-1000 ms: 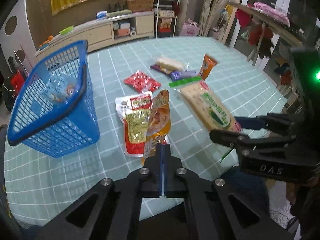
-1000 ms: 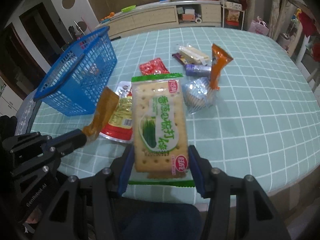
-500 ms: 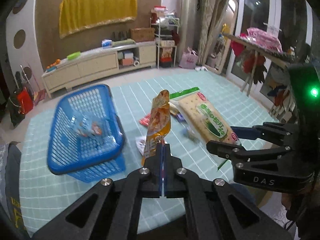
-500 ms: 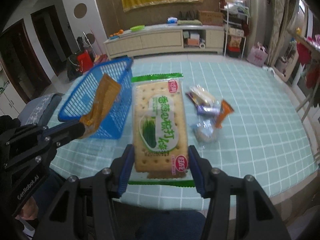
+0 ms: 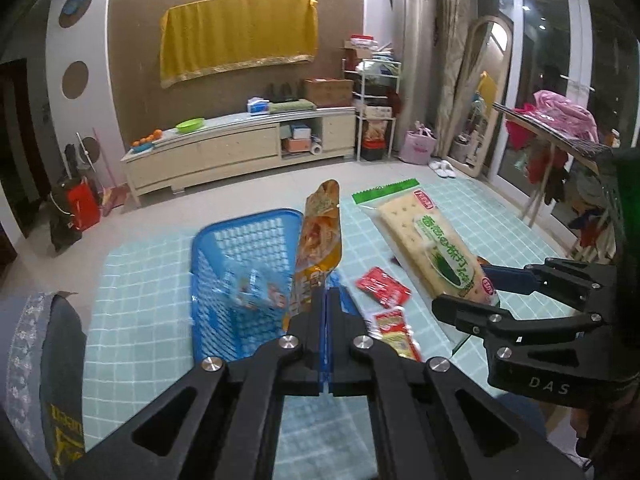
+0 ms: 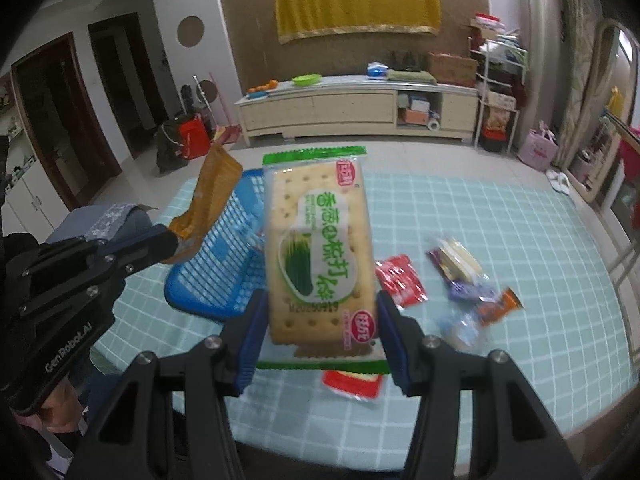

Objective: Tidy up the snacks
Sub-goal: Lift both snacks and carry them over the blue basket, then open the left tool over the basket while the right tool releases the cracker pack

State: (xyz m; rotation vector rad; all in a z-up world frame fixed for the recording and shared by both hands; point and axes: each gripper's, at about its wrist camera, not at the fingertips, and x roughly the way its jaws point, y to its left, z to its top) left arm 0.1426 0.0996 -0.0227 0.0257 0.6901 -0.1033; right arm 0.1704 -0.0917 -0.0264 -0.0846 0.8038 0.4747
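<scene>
A green-labelled cracker packet [image 6: 320,248] is pinched by the right gripper [image 6: 320,344] above the checked counter [image 6: 500,216]; an orange pouch [image 5: 320,240] is pinched in the left gripper's [image 5: 325,300] closed jaws (beside "DAS" lettering) over the blue basket [image 5: 240,240].

Basket [image 5: 240,264] on table [image 5: 132,320], w/ a packet [image 5: 256,294] inside. Right of basket: small sachet [image 5: 382,286], flat pouch [image 5: 396,330] nearer the viewer. Farther right, wrapped snacks [image 6: 464,276] in a cluster. Sideboard [image 5: 240,150] behind table, by the wall.
</scene>
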